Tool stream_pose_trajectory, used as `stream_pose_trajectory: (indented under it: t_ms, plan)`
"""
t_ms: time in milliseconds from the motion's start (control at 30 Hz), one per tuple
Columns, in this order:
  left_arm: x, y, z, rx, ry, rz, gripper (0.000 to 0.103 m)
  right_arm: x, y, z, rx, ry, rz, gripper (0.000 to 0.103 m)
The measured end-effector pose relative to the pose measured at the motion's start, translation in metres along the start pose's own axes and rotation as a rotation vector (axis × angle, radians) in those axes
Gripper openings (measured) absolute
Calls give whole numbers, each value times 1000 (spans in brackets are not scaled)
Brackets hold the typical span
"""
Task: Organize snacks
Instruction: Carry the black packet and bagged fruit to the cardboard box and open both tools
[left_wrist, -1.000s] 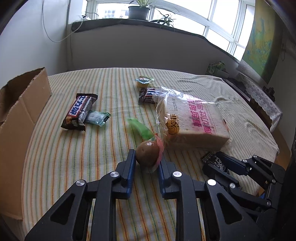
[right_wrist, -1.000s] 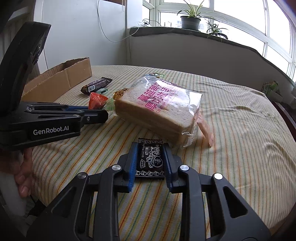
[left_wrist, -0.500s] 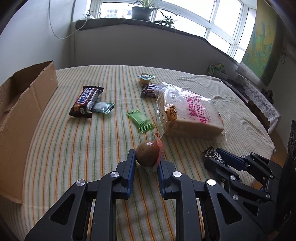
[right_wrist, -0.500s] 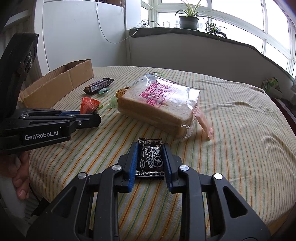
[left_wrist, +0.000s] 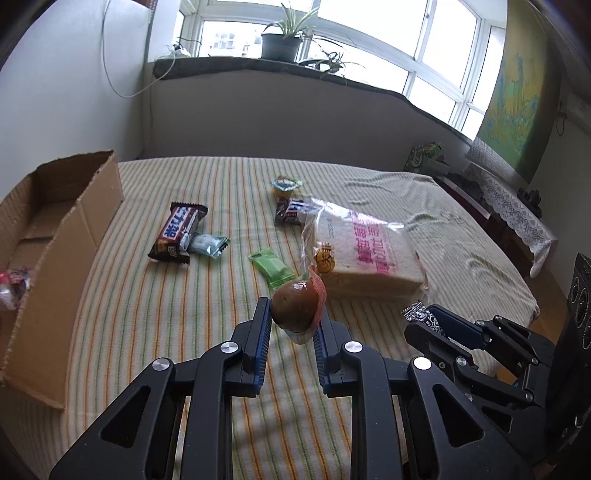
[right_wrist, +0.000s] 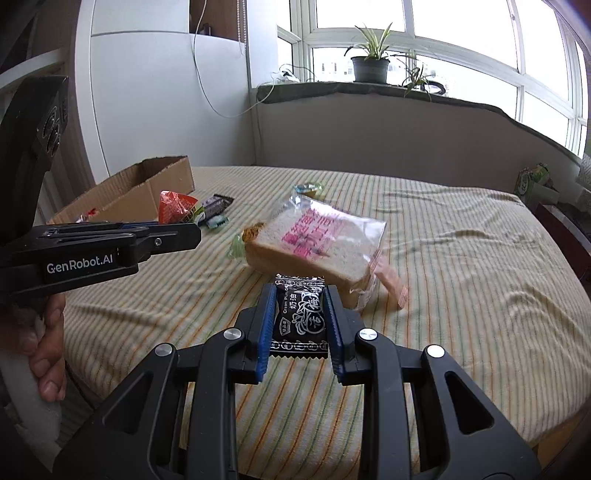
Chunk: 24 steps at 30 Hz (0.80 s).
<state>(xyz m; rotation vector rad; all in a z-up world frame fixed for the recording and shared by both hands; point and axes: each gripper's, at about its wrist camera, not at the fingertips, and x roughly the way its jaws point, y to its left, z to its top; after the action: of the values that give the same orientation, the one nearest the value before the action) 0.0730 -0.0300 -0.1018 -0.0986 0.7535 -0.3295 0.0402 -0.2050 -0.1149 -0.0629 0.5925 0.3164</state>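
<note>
both grippers lifting off striped cloth since earlier frame | left gripper (left_wrist: 291, 325) pinching brown round snack in clear-and-orange wrapper (left_wrist: 297, 304), above cloth | right gripper (right_wrist: 300, 325) pinching small black foil plum-candy packet (right_wrist: 299, 315) by its sides | both light, crinkly, slippery; hold mid-body | brown cardboard box (left_wrist: 55, 240) at left

lived-in home room, likely a bedroom or sunroom: wide bed-like surface under a striped cloth (left_wrist: 369, 192) takes up most of the floor, set against a curved bay of windows (right_wrist: 461, 55). potted spider plants (left_wrist: 280, 40) along the sill, loose white cable (right_wrist: 207, 88) hanging down a plain wall, colourful picture (left_wrist: 517, 92) on the right wall, lace-covered side furniture (left_wrist: 517, 206) beside it. cardboard box (left_wrist: 62, 236) and scattered packaged snacks lying on the cloth.
</note>
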Motion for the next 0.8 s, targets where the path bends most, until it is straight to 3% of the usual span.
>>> stream_pose_trajectory:
  t_ms: [267, 433, 800]
  plan:
    - [-66, -18, 36, 44, -173, -12, 20, -77, 8, 67, -50, -223, -62, 27]
    - [-113, -28, 50, 76, -285, -15, 20, -119, 20, 90, -78, -323, -95, 27]
    - [-137, -27, 50, 83, -355, -11, 20, -129, 38, 96, -109, -337, -92, 27]
